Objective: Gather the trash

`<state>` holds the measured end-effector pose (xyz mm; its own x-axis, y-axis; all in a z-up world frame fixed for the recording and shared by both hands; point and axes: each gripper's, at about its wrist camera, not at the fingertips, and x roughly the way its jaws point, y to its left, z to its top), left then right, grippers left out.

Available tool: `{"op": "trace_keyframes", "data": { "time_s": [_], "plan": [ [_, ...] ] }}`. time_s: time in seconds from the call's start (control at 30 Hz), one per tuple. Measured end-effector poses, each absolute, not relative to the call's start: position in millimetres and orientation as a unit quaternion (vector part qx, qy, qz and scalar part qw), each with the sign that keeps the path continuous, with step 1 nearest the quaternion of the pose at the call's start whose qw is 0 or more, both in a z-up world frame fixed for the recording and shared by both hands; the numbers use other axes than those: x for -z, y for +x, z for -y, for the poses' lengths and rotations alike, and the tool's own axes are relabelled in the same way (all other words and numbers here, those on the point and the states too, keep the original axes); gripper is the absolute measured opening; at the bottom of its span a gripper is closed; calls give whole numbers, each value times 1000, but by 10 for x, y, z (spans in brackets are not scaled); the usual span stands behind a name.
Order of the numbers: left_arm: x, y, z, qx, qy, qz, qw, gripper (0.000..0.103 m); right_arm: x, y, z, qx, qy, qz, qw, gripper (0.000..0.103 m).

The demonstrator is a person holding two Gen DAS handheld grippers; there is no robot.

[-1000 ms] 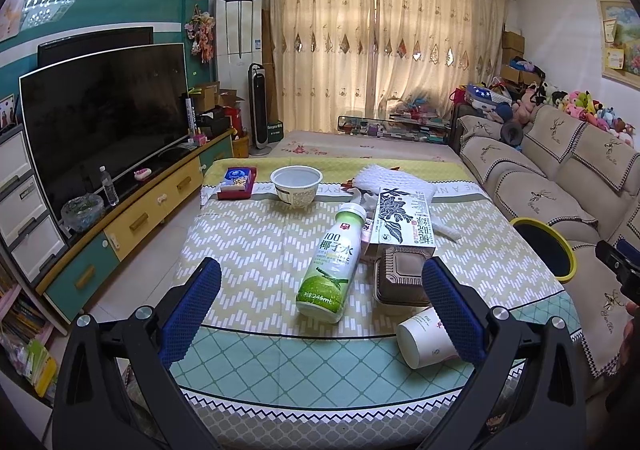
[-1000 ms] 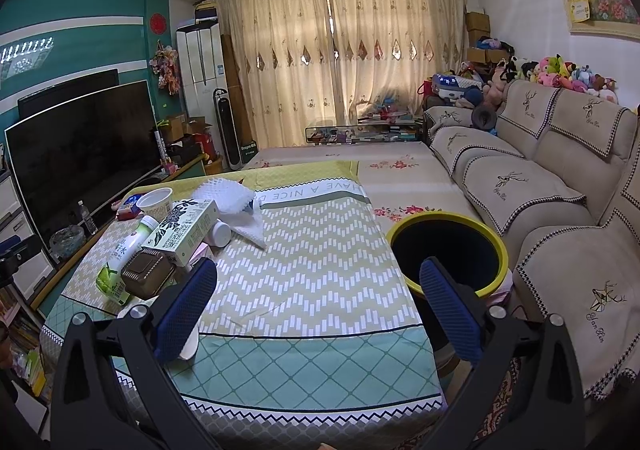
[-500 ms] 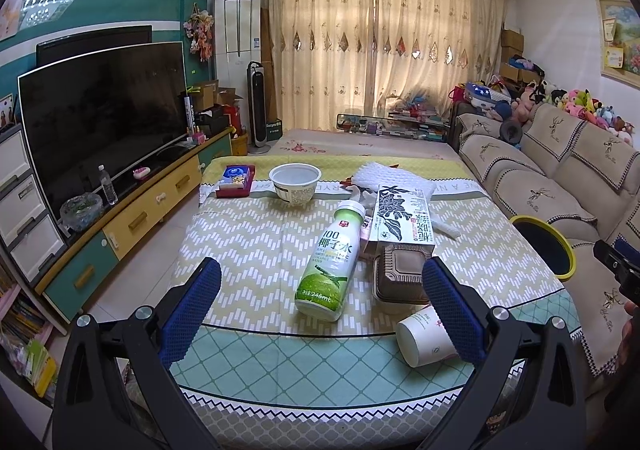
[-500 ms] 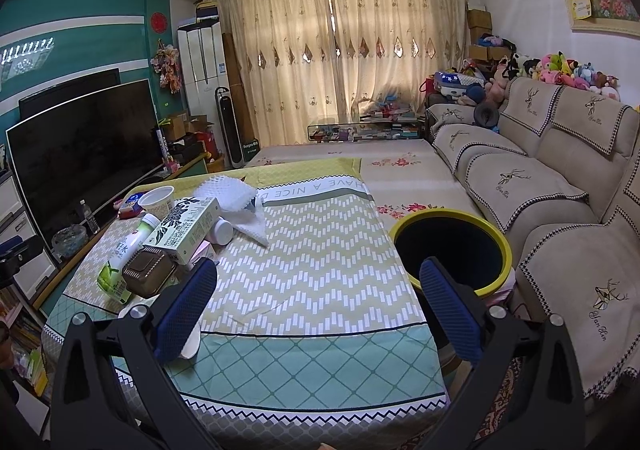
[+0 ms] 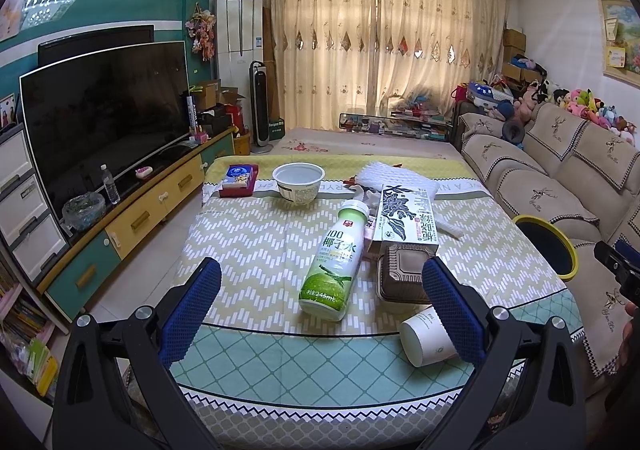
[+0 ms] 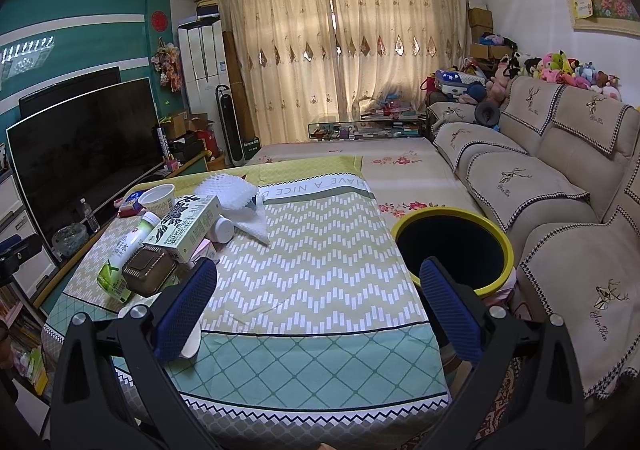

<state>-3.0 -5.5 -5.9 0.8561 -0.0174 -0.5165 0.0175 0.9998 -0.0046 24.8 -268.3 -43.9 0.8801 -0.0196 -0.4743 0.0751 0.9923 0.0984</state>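
Observation:
A green-and-white coconut water bottle (image 5: 335,256) lies on the cloth-covered table (image 5: 256,346), just ahead of my open left gripper (image 5: 322,308). Beside it sit a brown lidded food box (image 5: 402,274), a tipped paper cup (image 5: 426,338), a printed carton (image 5: 406,215), a white bowl (image 5: 299,183) and white foam netting (image 5: 394,175). My open right gripper (image 6: 316,306) hovers over the table's near end, holding nothing. The same trash pile (image 6: 160,246) is at its left, and a yellow-rimmed bin (image 6: 454,250) stands at its right.
A sofa (image 6: 540,185) runs along the right, close to the bin. A TV (image 5: 104,121) on a low cabinet (image 5: 132,217) lines the left wall. A red tray with a blue box (image 5: 239,179) sits at the table's far left.
Both views have crept slightly forward toward the table. Nothing was picked up and both grippers stay open.

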Motion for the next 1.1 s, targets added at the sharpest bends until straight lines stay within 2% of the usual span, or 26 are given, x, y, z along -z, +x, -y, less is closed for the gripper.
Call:
{"op": "trace_keyframes", "data": {
  "time_s": [1.1],
  "plan": [
    [89,3,44,5,2,-276,961,99,555,308,2638,6,59,-260,964,97]
  ]
}}
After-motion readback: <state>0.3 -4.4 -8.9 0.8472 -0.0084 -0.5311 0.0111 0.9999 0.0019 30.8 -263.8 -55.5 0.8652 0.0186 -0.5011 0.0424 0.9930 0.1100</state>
